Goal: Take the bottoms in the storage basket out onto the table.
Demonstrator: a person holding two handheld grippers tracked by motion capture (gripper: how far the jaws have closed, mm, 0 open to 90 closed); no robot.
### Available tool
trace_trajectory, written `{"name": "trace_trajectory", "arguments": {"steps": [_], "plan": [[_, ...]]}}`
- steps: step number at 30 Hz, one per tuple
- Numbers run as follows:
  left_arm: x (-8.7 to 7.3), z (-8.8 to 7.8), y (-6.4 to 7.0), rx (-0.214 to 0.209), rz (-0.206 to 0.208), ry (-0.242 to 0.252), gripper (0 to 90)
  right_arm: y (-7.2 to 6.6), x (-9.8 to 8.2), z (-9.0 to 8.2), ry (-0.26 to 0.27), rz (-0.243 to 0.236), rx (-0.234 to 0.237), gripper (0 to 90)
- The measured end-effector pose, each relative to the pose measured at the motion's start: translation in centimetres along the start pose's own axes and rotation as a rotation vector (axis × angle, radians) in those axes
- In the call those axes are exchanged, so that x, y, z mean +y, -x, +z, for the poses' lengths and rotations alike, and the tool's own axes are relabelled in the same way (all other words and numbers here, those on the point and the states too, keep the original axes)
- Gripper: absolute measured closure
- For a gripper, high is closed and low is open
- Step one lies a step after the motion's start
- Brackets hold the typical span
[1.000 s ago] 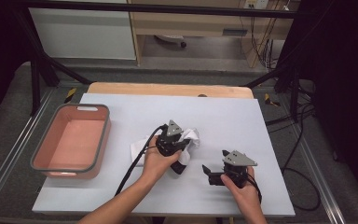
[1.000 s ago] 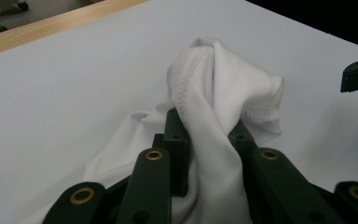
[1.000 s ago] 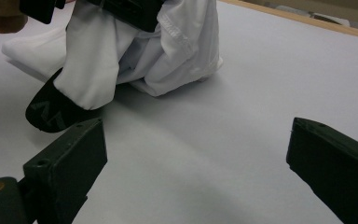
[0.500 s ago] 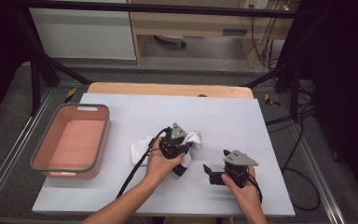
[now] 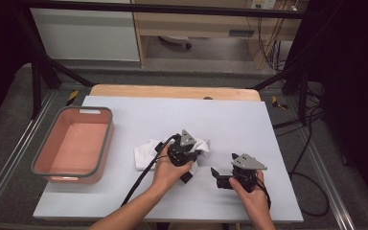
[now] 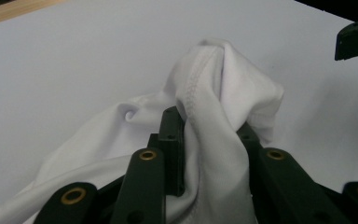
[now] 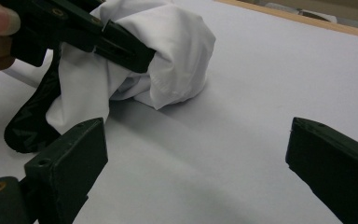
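A white cloth (image 5: pixel 146 152) lies bunched near the middle of the white table (image 5: pixel 230 120). My left gripper (image 5: pixel 196 154) is shut on a fold of the cloth (image 6: pixel 214 98), which bulges up between its jaws, hem stitching showing. To its right, near the front edge, my right gripper (image 5: pixel 215 175) rests low on the table, open, with nothing between its fingers. In the right gripper view the cloth (image 7: pixel 172 51) sits ahead and to the left, held by the left gripper (image 7: pixel 147 53), with bare table between my own jaws.
A salmon-pink bin with a grey rim (image 5: pixel 106 143) stands on the table's left side. A wooden strip (image 5: pixel 172 91) runs along the far edge. Cables (image 5: pixel 311 182) hang off the right side.
The left gripper has shifted slightly to the right with the cloth in it, dragging the fold along. The right gripper has stayed put.
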State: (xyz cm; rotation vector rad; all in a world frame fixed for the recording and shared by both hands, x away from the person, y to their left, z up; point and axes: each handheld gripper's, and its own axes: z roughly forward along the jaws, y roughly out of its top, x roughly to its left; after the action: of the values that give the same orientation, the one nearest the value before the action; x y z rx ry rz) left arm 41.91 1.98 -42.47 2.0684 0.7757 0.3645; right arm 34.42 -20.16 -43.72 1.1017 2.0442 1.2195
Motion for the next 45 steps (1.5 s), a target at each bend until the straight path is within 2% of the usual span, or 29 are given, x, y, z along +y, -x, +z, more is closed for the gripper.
{"name": "trace_trajectory", "arguments": {"steps": [6, 22, 26, 27, 31, 32, 33, 35, 42, 45], "plan": [[-0.2, 0.4, 0.5, -0.012, 0.005, -0.02, 72.1, 0.2, 0.0, -0.1, -0.002, 0.004, -0.006, 5.6], [-0.7, 1.3, 1.1, -0.062, -0.025, -0.085, 71.5, 0.7, -0.3, -0.2, -0.019, 0.031, -0.041, 5.6], [-0.7, 1.3, 1.2, -0.073, -0.017, -0.087, 56.2, 0.8, -0.3, -0.3, -0.018, 0.031, -0.044, 5.6], [-0.6, 1.2, 1.2, -0.072, -0.016, -0.084, 56.2, 0.8, -0.3, -0.3, -0.019, 0.03, -0.045, 5.6], [-0.4, 0.5, 1.4, -0.069, -0.011, -0.078, 37.1, 0.9, -0.4, -0.4, -0.02, 0.036, -0.052, 5.6], [-0.3, 0.3, 1.5, -0.062, -0.012, -0.07, 28.4, 1.0, -0.4, -0.5, -0.016, 0.043, -0.055, 5.6], [-0.2, 0.0, 1.6, -0.055, -0.008, -0.066, 28.4, 1.0, -0.4, -0.5, -0.016, 0.043, -0.055, 5.6], [0.0, -0.6, 1.6, -0.049, -0.008, -0.054, 19.7, 1.0, -0.4, -0.6, -0.013, 0.043, -0.059, 5.5], [0.7, -2.8, 0.4, -0.02, -0.022, -0.018, 11.0, 1.0, -0.4, -0.6, -0.014, 0.047, -0.058, 5.3], [1.1, -3.6, -0.3, -0.001, -0.029, -0.018, 10.2, 0.9, -0.4, -0.6, -0.016, 0.047, -0.055, 5.3]]}}
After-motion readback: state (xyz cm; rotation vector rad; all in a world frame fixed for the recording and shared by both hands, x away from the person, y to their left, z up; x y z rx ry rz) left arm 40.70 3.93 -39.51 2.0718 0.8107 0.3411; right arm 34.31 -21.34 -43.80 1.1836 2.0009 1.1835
